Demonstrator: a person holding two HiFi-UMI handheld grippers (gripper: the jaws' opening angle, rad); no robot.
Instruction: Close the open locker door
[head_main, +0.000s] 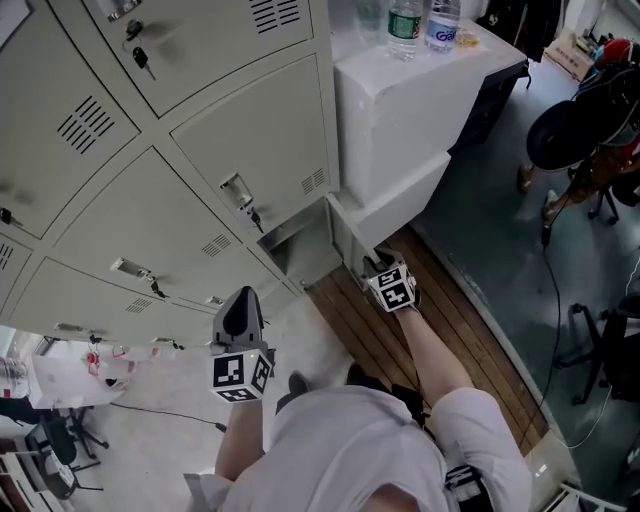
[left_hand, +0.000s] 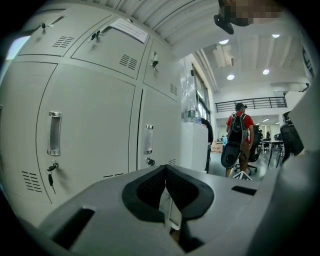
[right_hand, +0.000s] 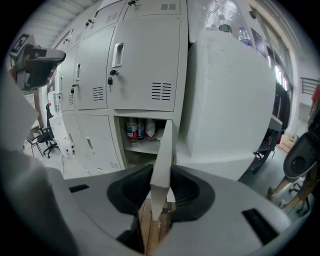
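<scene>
The open locker door (head_main: 348, 238) swings out from the bottom locker (head_main: 296, 252) at the row's right end. In the right gripper view its thin grey edge (right_hand: 163, 150) runs upright between the jaws. My right gripper (head_main: 376, 266) (right_hand: 160, 194) is shut on that edge, low on the door. Behind it the compartment (right_hand: 141, 134) shows cans and bottles on a shelf. My left gripper (head_main: 240, 300) (left_hand: 168, 200) hangs shut and empty in front of the closed lockers (left_hand: 90, 130), well left of the open door.
A white cabinet (head_main: 400, 110) (right_hand: 225, 100) stands right against the open door's far side, with bottles (head_main: 422, 24) on top. A wooden platform (head_main: 400, 340) lies underfoot. A person in a red shirt (left_hand: 240, 131) stands far off. Chairs (head_main: 572, 132) are at the right.
</scene>
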